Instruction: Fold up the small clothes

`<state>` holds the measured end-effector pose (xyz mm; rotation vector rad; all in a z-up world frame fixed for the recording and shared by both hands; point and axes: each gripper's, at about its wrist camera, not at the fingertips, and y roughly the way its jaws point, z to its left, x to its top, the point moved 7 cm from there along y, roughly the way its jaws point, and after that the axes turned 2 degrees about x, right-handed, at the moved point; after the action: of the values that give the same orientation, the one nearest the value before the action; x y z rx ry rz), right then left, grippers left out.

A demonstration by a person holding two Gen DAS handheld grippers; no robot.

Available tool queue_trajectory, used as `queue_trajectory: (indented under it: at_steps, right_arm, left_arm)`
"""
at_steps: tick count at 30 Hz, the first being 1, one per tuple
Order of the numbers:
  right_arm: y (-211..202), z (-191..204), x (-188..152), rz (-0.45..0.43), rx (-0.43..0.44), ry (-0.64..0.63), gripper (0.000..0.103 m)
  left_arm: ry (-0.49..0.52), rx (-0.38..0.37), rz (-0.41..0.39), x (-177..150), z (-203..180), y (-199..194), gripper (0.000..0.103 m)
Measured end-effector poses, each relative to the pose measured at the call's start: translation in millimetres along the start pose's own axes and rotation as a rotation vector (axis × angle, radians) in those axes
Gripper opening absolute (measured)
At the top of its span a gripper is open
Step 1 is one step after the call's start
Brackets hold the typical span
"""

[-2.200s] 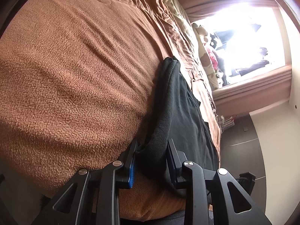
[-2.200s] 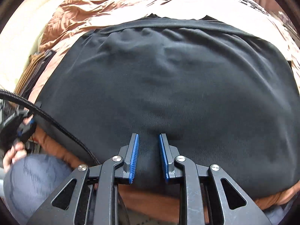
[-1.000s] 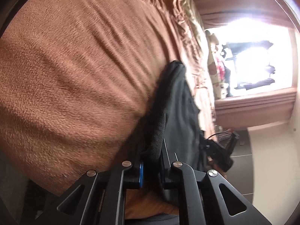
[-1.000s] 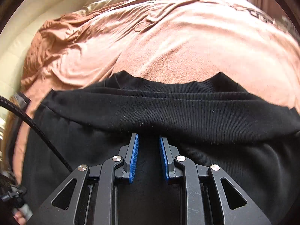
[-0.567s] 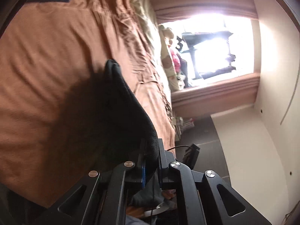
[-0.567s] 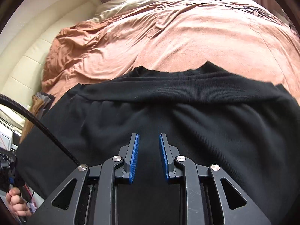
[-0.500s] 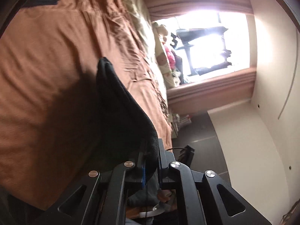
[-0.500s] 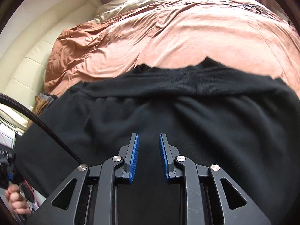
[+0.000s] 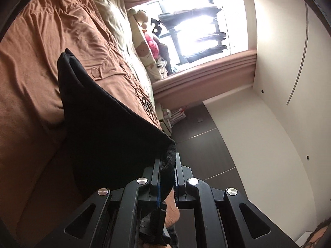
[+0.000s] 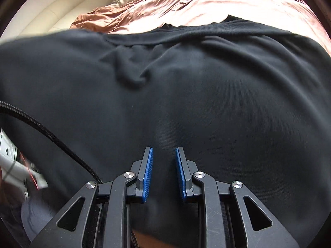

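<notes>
A black garment [image 9: 103, 124] with a ribbed waistband hangs stretched above the brown bed cover [image 9: 31, 82]. My left gripper [image 9: 167, 159] is shut on a corner of that waistband, and the cloth runs from it down to a far corner near the bed. In the right wrist view the same black garment [image 10: 186, 82] fills most of the picture, its ribbed waistband [image 10: 206, 29] at the far edge. Close over the cloth, my right gripper [image 10: 164, 150] has its blue pads [image 10: 149, 171] a small gap apart, with nothing pinched between them.
A bright window [image 9: 196, 20] with pink curtains lies beyond the bed, with a pillow and soft toys [image 9: 142, 47] beside it. Dark floor [image 9: 206, 155] and a white wall [image 9: 279, 103] are to the right. A cream headboard [image 10: 51, 14] and a braided cable [image 10: 51, 138] show at left.
My left gripper has risen and rolled with the waistband corner in it, lifting the black cloth off the bed. In the right wrist view the garment now covers far more of the picture.
</notes>
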<state>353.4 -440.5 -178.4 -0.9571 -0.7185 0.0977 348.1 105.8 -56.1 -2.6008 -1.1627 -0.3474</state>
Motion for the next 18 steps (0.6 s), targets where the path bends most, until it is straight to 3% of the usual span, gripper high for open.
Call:
queue_trajectory:
  at_steps: [5,12,18]
  right_arm:
    - [-9.2,9.3,-24.4,-0.004,0.039,0.004,0.020]
    - [-27.5,13.9,-43.7,-0.032,0.040,0.021,0.008]
    - [-69.1,3.1,-46.7,-0.115,0.052,0.058,0.008]
  left_arm:
    - [0.018,-0.010,0.043,-5.7,-11.8,20.5,0.009]
    - [0.055,-0.014,0.102,-14.9,-29.5,47.3,0.009]
    - [0.093,-0.026,0.161,-27.8,-47.8,68.9,0.009]
